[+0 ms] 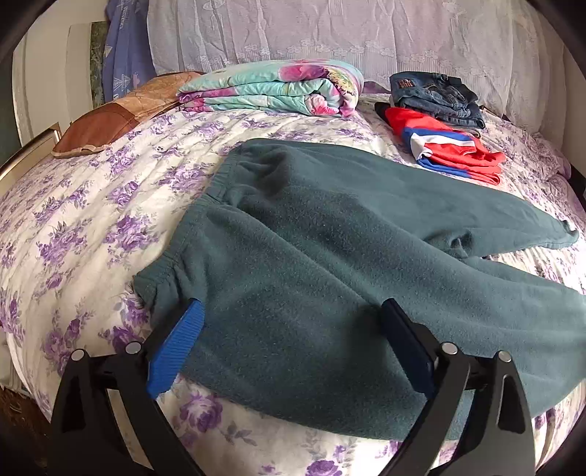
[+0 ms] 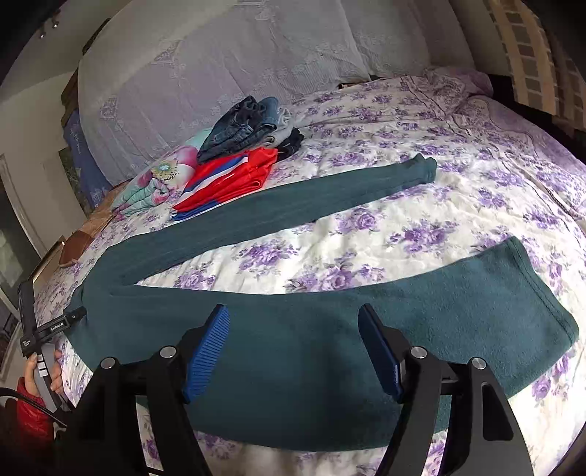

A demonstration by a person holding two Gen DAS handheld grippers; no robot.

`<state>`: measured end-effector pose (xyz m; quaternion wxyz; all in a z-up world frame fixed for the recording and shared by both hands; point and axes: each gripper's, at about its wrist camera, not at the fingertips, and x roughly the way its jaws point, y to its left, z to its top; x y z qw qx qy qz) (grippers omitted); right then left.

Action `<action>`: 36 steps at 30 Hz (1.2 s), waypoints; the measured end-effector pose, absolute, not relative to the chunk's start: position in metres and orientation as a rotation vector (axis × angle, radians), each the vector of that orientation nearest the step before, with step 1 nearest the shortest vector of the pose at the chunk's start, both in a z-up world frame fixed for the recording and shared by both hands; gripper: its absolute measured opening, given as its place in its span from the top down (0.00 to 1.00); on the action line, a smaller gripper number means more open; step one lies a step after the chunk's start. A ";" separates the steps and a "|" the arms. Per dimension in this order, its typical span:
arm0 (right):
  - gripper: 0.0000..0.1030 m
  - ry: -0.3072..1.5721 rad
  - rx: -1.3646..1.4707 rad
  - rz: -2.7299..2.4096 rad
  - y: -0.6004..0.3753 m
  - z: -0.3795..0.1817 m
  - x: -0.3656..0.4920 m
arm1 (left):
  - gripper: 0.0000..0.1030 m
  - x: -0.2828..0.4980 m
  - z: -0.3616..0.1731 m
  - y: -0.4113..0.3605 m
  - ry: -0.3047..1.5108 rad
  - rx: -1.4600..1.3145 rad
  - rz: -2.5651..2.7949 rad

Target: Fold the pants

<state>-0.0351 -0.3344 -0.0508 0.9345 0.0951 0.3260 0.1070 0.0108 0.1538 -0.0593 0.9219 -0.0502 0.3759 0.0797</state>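
Pants of dark teal fleece (image 1: 329, 249) lie spread flat on the bed with the white quilt printed with purple flowers (image 1: 91, 219). The elastic waistband is at the left side in the left wrist view, and the 2 legs run away to the right, parted like a V in the right wrist view.

The left gripper (image 1: 293, 344) stands wide open above the waist part of the pants, near the lower corner of the waistband. Its blue ribbed pads (image 1: 175, 351) hold nothing; the fleece only lies under them. The right gripper (image 2: 293, 351) is also open, a little less wide, over the nearer leg, and it grips nothing.

Behind the pants, well apart, lie a folded red garment with blue and white stripes (image 1: 450, 146) and, just behind it, a pile of folded blue jeans (image 1: 436, 95). A folded turquoise blanket with pink flowers (image 1: 271, 88) rests near the lace-covered headboard (image 1: 329, 29). A brown cushion (image 1: 106, 124) lies at the left edge.
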 end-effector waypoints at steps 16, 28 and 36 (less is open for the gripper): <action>0.17 0.675 0.121 0.266 -0.322 -0.042 -0.017 | 0.07 0.018 -0.023 0.182 0.748 -0.179 0.132; 0.17 0.704 0.169 0.325 -0.304 -0.038 0.013 | 0.05 0.155 -0.011 0.285 0.814 -0.424 0.019; 0.17 0.742 0.211 0.319 -0.301 -0.033 0.033 | 0.23 0.208 -0.054 0.302 0.904 -0.554 -0.079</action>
